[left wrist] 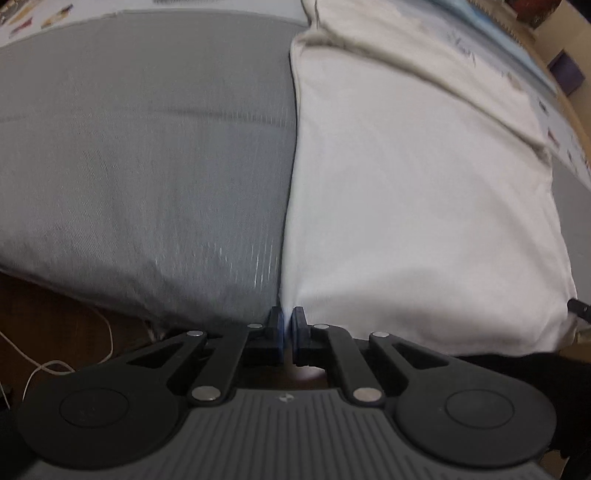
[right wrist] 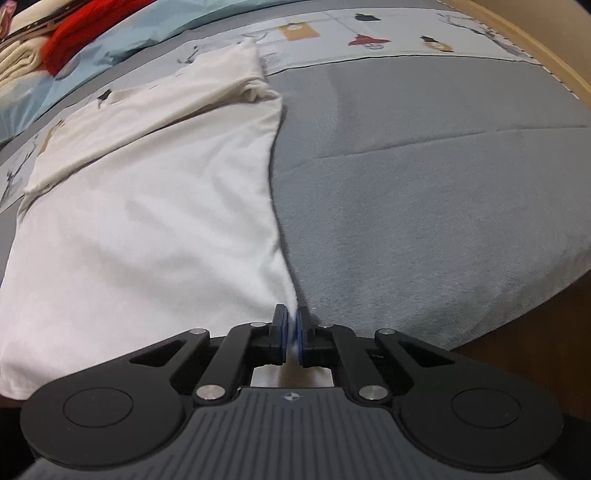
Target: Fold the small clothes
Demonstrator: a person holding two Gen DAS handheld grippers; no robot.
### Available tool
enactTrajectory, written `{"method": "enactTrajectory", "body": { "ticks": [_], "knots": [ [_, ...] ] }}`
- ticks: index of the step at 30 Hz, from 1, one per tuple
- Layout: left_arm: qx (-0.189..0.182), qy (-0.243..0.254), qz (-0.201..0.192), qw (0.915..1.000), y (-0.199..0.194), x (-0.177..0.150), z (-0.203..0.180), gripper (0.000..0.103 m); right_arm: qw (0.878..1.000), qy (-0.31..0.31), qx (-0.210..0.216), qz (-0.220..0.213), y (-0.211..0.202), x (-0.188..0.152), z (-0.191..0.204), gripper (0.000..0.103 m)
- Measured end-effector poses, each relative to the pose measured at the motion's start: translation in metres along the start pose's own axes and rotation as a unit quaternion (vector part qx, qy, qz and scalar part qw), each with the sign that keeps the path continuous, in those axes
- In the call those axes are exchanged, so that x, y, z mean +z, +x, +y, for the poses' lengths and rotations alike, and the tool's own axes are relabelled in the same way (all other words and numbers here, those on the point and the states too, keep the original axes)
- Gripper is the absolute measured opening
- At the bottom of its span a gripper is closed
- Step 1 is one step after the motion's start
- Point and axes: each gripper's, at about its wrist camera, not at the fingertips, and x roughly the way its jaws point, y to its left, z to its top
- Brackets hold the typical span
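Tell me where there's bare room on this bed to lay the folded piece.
Free: the grey bedcover right of the white garment, up to the patterned sheet, and the grey stretch on its left. Crowded: the far corner with the red cloth and cream pile.

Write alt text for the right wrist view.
The right gripper is shut on the near corner of a white garment spread on a grey bed cover. A red cloth lies far off at upper left.

Soft even indoor light; mild motion blur; strong fisheye bending at edges.
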Motion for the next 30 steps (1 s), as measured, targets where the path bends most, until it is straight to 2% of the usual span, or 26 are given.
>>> {"method": "enactTrajectory", "body": {
  "ticks": [4,7,15,19,20,25,30],
  "knots": [
    [0.001,-0.016,-0.011,0.9998,-0.003,0.001,0.003,0.01,1.0,0.003,-0.011,0.016,0.005,-0.003,-0.001,0.005],
    [0.003,-0.023,-0.012,0.9997,-0.002,0.002,0.004,0.014,1.0,-0.006,-0.006,0.024,0.008,-0.004,0.004,0.009],
    [0.008,0.002,-0.004,1.0,0.001,0.0,-0.004,0.014,0.999,-0.022,-0.017,0.024,0.011,-0.004,0.012,0.009],
    [0.008,0.016,-0.008,0.9998,-0.001,-0.002,-0.009,0.008,0.999,-0.039,-0.019,0.023,0.01,-0.005,0.015,0.009],
    [0.007,0.021,-0.01,0.9997,-0.002,-0.003,-0.01,0.006,0.999,-0.038,-0.018,0.022,0.009,-0.005,0.014,0.006],
    [-0.005,0.031,-0.031,0.999,-0.015,-0.005,-0.013,0.003,0.999,-0.031,-0.006,-0.002,-0.001,-0.003,0.013,0.004],
    [-0.023,0.078,-0.058,0.9949,-0.036,-0.006,-0.028,0.002,0.998,-0.016,0.03,-0.047,-0.022,0.005,0.012,0.004]
  ]
}}
